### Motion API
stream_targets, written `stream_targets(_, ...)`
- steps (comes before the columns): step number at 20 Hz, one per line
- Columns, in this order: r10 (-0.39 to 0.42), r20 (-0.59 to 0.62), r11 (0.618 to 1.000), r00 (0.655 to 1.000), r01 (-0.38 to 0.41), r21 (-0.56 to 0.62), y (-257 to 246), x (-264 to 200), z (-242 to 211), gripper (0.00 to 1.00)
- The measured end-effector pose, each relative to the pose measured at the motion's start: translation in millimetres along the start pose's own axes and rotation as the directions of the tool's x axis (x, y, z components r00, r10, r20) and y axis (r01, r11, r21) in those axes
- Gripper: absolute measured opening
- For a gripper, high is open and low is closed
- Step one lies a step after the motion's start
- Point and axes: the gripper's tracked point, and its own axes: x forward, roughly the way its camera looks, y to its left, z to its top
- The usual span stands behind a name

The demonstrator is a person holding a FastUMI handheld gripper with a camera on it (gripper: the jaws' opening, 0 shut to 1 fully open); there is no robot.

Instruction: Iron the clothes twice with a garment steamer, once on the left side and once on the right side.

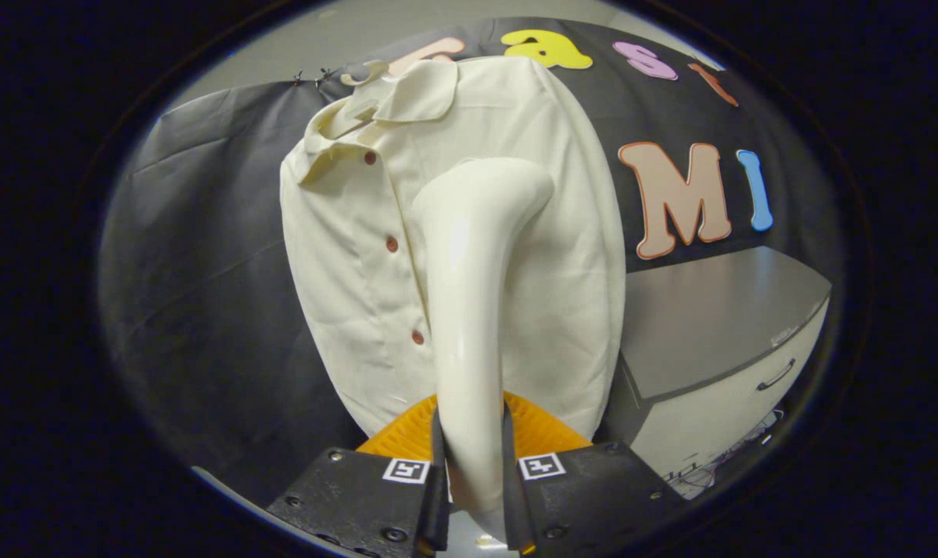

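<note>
A cream button-up shirt (360, 256) with small reddish buttons hangs against the black cloth wall, collar at the top. My gripper (473, 465) is shut on the handle of a cream garment steamer (469, 310), which rises from between the fingers. The steamer's head bends over at the top and lies against the shirt's right half, just right of the button line. It covers part of that side of the shirt. An orange ribbed piece (539, 434) shows behind the fingers at the steamer's base.
A grey-topped white cabinet (717, 325) with a drawer handle stands to the right of the shirt, close to its lower edge. Black cloth (205, 294) hangs behind and to the left of the shirt.
</note>
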Motion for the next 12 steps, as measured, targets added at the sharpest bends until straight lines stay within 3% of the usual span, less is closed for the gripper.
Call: stream_targets(12,-0.007,-0.130,0.998,0.991,0.016,0.069,-26,2,-83,0.28)
